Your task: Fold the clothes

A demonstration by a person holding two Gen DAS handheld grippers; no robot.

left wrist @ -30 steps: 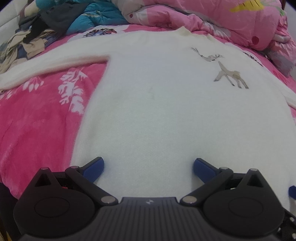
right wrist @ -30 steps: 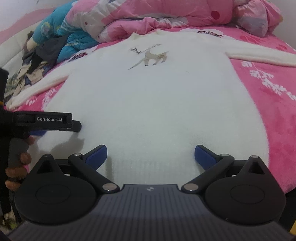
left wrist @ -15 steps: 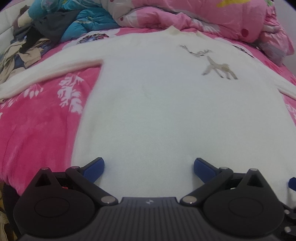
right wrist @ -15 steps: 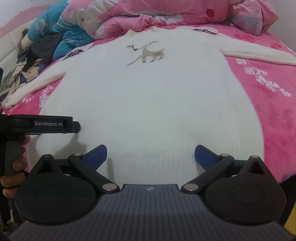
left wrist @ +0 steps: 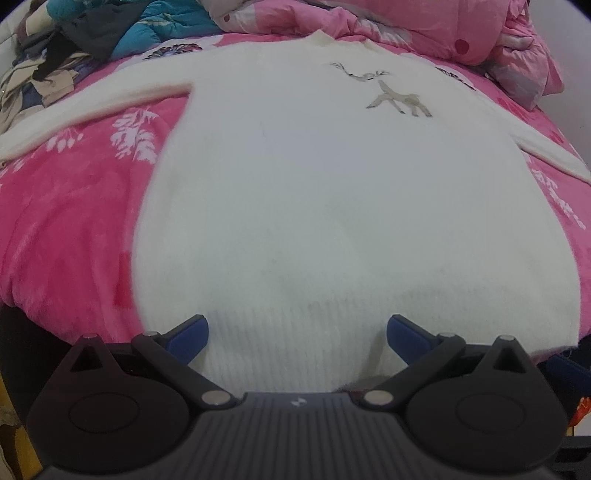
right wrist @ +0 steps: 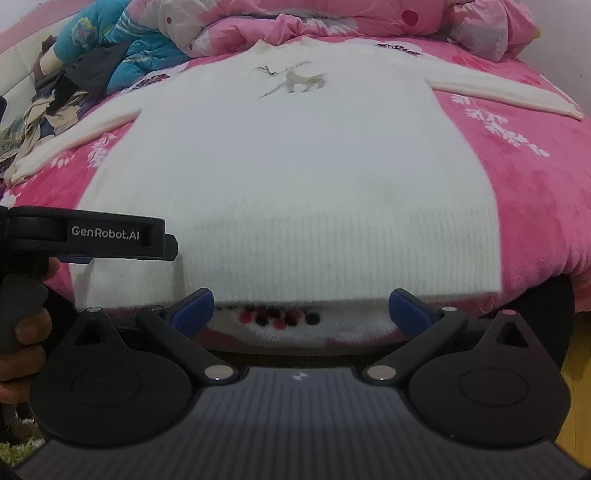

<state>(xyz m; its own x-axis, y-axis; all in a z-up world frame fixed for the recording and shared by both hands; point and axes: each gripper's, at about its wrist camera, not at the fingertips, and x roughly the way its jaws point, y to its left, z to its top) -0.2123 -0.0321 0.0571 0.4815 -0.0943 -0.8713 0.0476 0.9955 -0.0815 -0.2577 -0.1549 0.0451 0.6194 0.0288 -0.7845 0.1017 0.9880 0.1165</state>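
sweater (left wrist: 332,206): cream white, grey-beige deer motif on chest
blanket (left wrist: 66,221): hot pink, white leaf sprigs
quilt (right wrist: 332,18): pink, red dots
jacket (right wrist: 147,48): teal blue
gripper pads (right wrist: 194,312): dark blue, black body

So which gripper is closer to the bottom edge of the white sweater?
Left. The left gripper is over the sweater hem; the right gripper sits just off its edge.

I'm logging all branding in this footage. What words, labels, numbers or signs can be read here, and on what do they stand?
"GenRobot.AI": white letters on the side of the black left gripper, seen in the right wrist view.
A small white emblem, no letters, sits on each gripper's grey ribbed body.
The white knitted sweater bears only a deer picture, no text.
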